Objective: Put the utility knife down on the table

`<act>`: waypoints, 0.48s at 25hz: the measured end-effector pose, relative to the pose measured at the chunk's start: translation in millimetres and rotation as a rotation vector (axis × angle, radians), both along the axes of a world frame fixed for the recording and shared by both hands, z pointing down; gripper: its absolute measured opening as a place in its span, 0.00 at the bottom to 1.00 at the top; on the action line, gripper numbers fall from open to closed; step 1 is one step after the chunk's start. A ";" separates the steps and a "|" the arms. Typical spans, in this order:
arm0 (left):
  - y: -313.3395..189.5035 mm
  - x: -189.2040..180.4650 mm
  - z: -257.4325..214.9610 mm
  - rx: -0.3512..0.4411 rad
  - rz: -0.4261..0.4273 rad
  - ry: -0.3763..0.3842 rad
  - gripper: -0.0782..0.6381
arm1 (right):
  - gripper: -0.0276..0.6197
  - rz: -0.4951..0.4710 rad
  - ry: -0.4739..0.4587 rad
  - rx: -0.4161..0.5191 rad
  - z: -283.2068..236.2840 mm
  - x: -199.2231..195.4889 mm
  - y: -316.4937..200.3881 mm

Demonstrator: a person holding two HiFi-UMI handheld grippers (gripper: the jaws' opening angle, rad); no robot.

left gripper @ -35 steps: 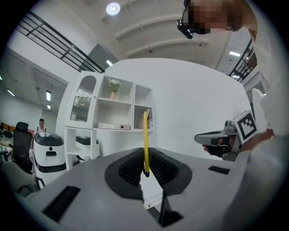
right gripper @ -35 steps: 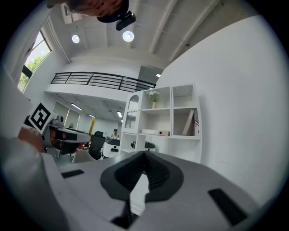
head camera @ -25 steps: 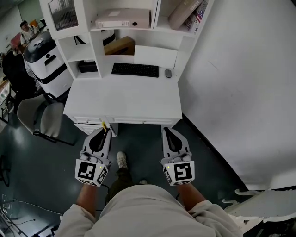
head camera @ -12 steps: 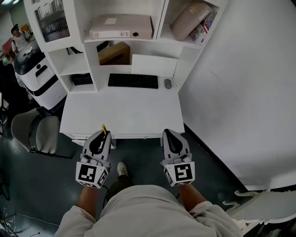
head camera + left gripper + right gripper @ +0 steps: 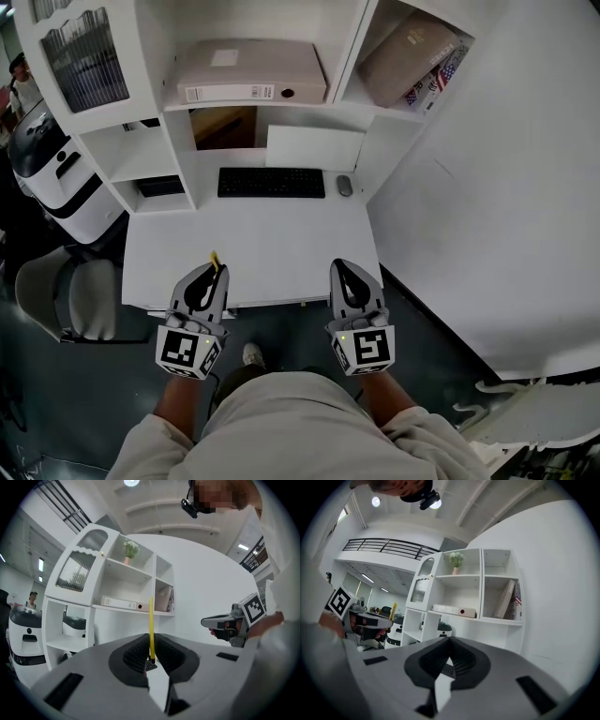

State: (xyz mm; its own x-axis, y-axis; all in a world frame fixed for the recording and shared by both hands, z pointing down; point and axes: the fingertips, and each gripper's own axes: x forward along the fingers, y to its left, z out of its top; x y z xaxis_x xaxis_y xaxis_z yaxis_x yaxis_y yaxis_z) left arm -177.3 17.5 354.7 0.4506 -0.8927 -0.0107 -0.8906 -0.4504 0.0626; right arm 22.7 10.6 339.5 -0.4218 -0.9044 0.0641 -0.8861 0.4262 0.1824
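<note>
Currently, the left gripper (image 5: 151, 641) has its dark ribbed pads (image 5: 133, 654) closed narrowly on a slim yellow utility knife (image 5: 151, 623), which stands upright between them with its upper length rising clear above the jaw tips. From the head view the knife (image 5: 214, 260) shows only as a short yellow tip at the nose of the left gripper (image 5: 212, 272), which sits over the front edge of the flat white table (image 5: 253, 248); the knife appears to be held above the surface and not touching it, though that angle makes this hard to judge. The right gripper (image 5: 449, 641) has its jaw tips brought together with nothing between them, and in the head view it (image 5: 343, 270) lies level beside the left one, also at the table's front edge. Farther back on the table rest a black keyboard (image 5: 271, 182) and a small grey mouse (image 5: 344, 186), with a white ring binder (image 5: 248, 75) lying on the shelf above them.
</note>
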 end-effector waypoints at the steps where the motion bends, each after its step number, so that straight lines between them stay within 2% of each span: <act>1: -8.0 -2.2 2.2 -0.003 0.007 -0.001 0.16 | 0.05 0.003 0.001 0.000 0.2 -3.8 -6.3; 6: -35.8 -2.1 14.8 -0.029 0.029 -0.008 0.16 | 0.05 -0.001 0.002 -0.015 4.2 -13.0 -28.3; 12: -64.4 10.2 26.4 -0.046 0.018 -0.039 0.16 | 0.05 -0.036 -0.012 -0.020 8.6 -5.4 -55.7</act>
State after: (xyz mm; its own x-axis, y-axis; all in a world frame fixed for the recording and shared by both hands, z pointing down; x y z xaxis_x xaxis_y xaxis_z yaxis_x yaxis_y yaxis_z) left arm -167.0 -46.9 381.1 0.4658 -0.8836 0.0480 -0.8846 -0.4637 0.0494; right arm 17.3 -45.1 348.1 -0.4551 -0.8872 0.0764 -0.8721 0.4614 0.1633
